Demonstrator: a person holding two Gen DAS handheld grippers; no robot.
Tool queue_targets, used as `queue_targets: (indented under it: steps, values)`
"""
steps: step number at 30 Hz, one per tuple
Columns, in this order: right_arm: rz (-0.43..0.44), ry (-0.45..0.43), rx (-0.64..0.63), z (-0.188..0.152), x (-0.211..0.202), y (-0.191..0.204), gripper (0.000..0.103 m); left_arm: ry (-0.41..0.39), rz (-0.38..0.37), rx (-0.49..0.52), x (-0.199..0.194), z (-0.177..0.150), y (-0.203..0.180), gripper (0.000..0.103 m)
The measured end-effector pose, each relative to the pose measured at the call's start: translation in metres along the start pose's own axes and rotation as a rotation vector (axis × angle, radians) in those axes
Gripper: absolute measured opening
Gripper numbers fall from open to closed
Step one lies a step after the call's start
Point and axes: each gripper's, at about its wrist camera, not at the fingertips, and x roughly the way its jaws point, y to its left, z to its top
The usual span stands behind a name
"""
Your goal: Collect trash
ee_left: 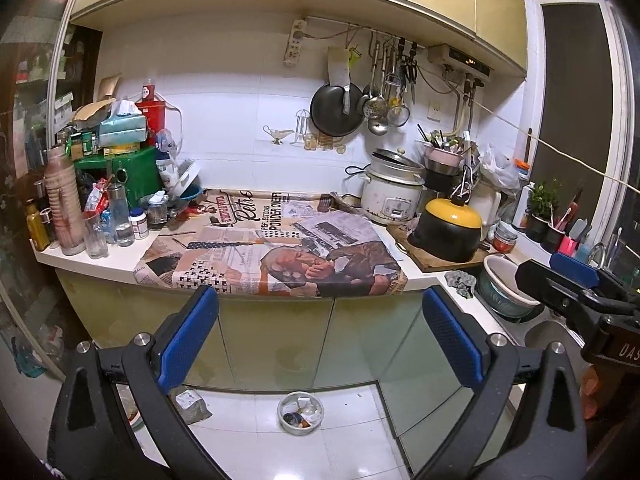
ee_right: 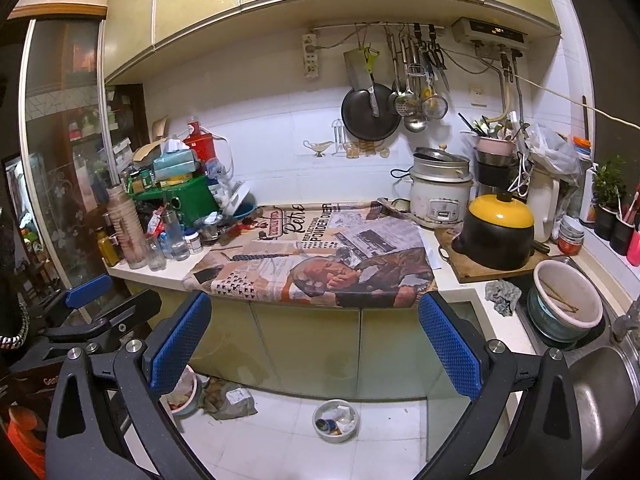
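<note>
With both the left gripper (ee_left: 320, 344) and right gripper (ee_right: 316, 344) held wide apart and empty, seen low ahead on the floor below the counter's front edge: trash bowl (ee_right: 335, 420), nearer neither.

Ahead of the gripper and above its fingers, a printed newspaper sheet (ee_left: 280, 248) covers the counter (ee_left: 100, 262) and droops over the front edge. Further ahead to the right, a white rice cooker (ee_left: 394, 192) stands against the tiled wall, with a black pot with a yellow lid (ee_left: 450, 228) on a wooden board (ee_left: 440, 262) nearer. A black pan (ee_left: 334, 110) hangs above. To the left stand a brown ribbed bottle (ee_left: 62, 200) and a green box (ee_left: 134, 174).
</note>
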Motion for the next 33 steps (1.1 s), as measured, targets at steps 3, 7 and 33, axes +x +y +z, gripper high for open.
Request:
queue_targets:
  steps: [3, 7, 33]
  values:
    - [0.008, 0.004, -0.002, 0.001, 0.001, -0.001, 0.103, 0.000, -0.007, -0.005, 0.001, 0.001, 0.000, 0.102]
    - [0.013, 0.004, -0.003, 0.002, 0.002, 0.001, 0.103, -0.001, -0.008, -0.009, 0.001, 0.001, 0.001, 0.102]
    - [0.036, 0.015, 0.003, 0.004, 0.005, -0.007, 0.103, 0.007, 0.030, -0.025, 0.012, 0.002, -0.028, 0.102]
